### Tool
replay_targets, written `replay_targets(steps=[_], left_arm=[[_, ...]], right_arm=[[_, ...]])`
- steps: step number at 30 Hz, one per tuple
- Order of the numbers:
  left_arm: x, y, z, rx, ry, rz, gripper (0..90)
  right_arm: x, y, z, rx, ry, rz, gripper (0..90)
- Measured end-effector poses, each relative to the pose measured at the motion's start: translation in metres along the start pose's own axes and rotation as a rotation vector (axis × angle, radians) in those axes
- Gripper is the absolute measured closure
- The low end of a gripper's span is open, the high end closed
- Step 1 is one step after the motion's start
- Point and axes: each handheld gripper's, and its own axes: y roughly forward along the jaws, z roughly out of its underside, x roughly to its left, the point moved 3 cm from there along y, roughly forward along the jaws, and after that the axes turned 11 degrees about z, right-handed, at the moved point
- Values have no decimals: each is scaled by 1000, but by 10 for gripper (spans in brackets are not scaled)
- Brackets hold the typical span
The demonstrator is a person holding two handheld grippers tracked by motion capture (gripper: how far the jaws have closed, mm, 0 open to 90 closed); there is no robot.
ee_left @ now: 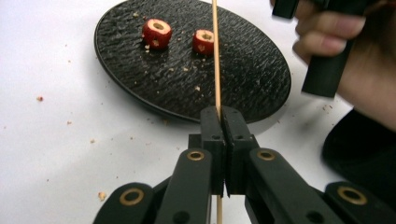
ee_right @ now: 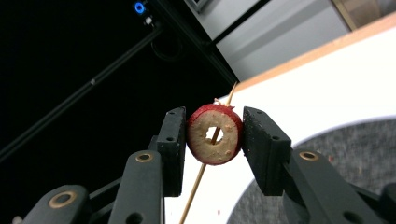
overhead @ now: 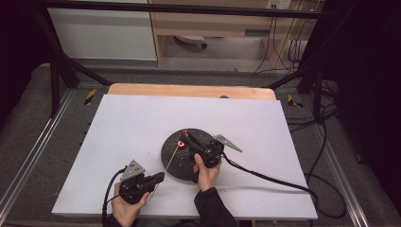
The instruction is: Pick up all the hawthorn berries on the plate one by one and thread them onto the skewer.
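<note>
My left gripper [ee_left: 219,114] [overhead: 160,177] is shut on a thin wooden skewer [ee_left: 215,56] that slants up over the black round plate [ee_left: 252,70] [overhead: 171,158]. Two red cored fruit pieces [ee_left: 157,32] [ee_left: 203,41] lie on the plate's far side in the left gripper view. My right gripper [ee_right: 212,135] [overhead: 183,138] holds a third red fruit ring [ee_right: 215,134] [overhead: 180,144] between its jaws, above the plate. In the right gripper view the skewer [ee_right: 205,158] passes behind the ring's centre hole, its tip showing above the ring.
The plate sits on a white board [overhead: 132,123] over a wooden table [overhead: 189,90]. Crumbs [ee_left: 101,195] are scattered on the board near my left gripper. Black frame bars [overhead: 61,66] and cables [overhead: 279,179] surround the table.
</note>
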Motion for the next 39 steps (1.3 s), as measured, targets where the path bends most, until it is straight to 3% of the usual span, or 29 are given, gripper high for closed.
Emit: replay_targets(steps=[13,29,39], left_arm=[[0,4,-3,5,14,8,885],[1,14,-7,13,25,16,884],[0,15,-7,18,33,24,884]], right_arm=[[8,-12,21,57,-35,-26,617],[11,-22,41,166,-86,-48,616],[12,-27,48,184,-113,-51,615]])
